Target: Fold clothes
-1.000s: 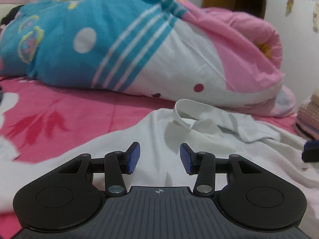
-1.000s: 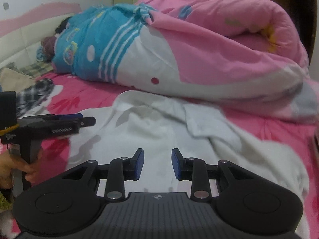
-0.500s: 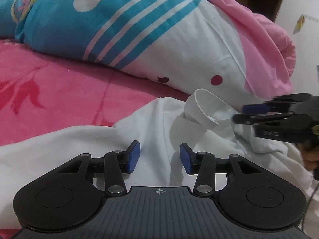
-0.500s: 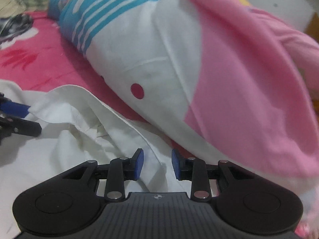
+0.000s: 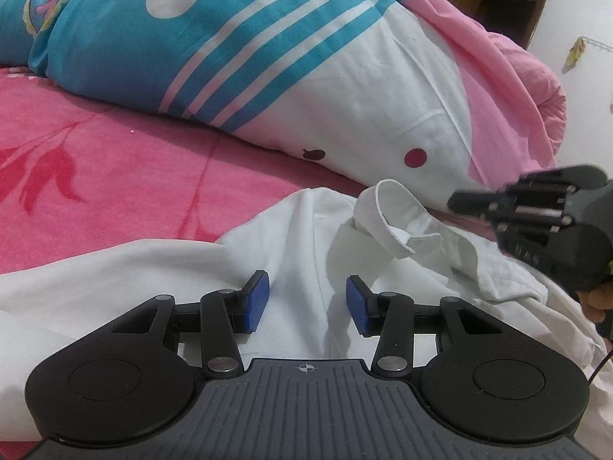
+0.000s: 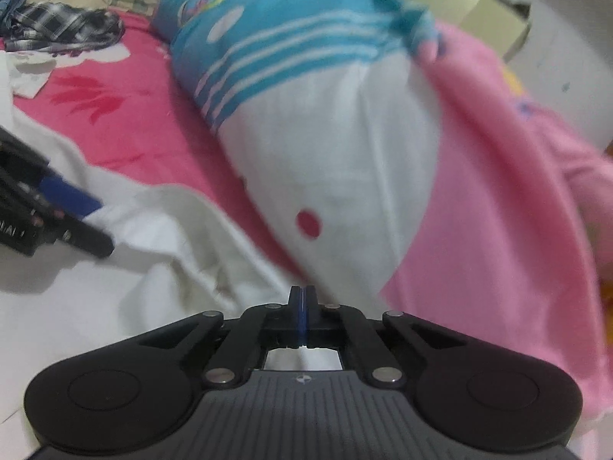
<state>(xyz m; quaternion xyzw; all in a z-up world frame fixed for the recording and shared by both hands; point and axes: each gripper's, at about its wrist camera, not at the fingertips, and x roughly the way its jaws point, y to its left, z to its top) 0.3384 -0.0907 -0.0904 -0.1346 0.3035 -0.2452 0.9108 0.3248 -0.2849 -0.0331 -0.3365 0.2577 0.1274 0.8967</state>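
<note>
Matt white cloth shirt (image 5: 299, 230)

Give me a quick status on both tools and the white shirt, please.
Left tool open over the white shirt, nothing gripped. Right tool shut at the shirt's edge; grip on cloth unclear. Rolled quilt lies just behind the collar.

Bed (image 5: 115, 161) covered in a pink sheet with red leaf print. Rolled quilt (image 5: 345, 88) along its far side, blue-striped, white and pink. White wall (image 5: 582, 7) behind; brown wooden cabinet (image 5: 494, 4) against it. Checked fabric (image 6: 65, 27) heaped at the bed's far corner. Light even, indoor.
</note>
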